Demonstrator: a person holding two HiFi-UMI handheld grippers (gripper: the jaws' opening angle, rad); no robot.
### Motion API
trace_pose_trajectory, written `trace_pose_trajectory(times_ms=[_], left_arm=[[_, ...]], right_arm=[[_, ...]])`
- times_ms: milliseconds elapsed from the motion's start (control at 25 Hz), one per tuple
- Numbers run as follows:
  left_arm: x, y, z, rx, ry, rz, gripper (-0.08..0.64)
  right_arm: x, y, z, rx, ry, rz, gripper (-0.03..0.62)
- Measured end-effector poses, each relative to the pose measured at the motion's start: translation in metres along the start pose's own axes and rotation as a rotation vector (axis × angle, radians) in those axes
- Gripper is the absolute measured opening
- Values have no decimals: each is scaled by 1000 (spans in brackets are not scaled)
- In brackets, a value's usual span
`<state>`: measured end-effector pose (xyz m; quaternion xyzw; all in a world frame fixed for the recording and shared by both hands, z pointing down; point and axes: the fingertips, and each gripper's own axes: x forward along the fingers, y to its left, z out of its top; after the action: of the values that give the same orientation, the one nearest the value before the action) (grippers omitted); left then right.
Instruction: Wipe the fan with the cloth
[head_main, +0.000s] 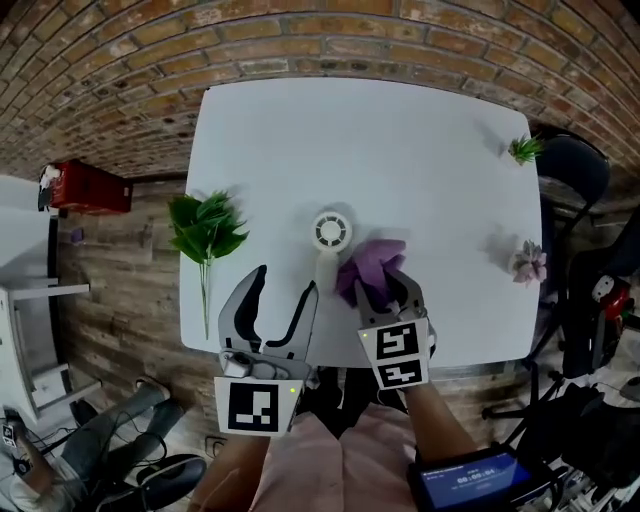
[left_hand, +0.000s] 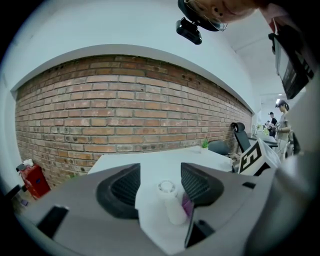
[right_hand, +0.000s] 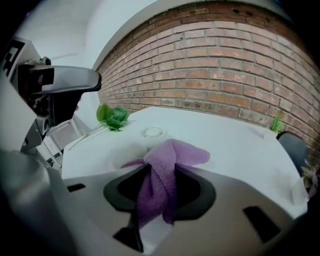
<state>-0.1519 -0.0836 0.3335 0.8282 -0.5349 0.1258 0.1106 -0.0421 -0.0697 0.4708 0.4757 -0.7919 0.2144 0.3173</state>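
A small white hand-held fan lies flat on the white table, its round head away from me and its handle toward me. My left gripper hovers just left of the handle, jaws spread and holding nothing. The left gripper view shows the fan on the table beyond the open left gripper. My right gripper is shut on a purple cloth that bunches out just right of the fan. In the right gripper view the cloth hangs pinched in the right gripper, with the fan behind it.
A green leafy sprig lies at the table's left edge. A small green plant and a pink succulent sit near the right edge. A dark chair stands to the right, with a brick wall behind.
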Motion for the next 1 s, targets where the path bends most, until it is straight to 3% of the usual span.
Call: trace_pose_trajectory(times_ms=[200, 400, 480, 680, 840, 1000], left_arm=[[-9, -6, -2, 56, 26, -66, 270], [10, -33, -29, 121, 187, -270, 304], [18, -39, -42, 145, 252, -307, 311], [44, -43, -80, 144, 417, -338, 319], [62, -34, -113, 228, 554, -316, 318], [66, -21, -131, 320, 648, -308, 196]], right_arm=[[-22, 20, 7, 13, -46, 63, 143], [-58, 23, 1, -8, -41, 220, 143], [-69, 23, -5, -38, -20, 278, 144], [-84, 21, -17, -110, 33, 406, 144], [-85, 20, -22, -112, 51, 488, 144], [-78, 22, -28, -113, 76, 564, 144]])
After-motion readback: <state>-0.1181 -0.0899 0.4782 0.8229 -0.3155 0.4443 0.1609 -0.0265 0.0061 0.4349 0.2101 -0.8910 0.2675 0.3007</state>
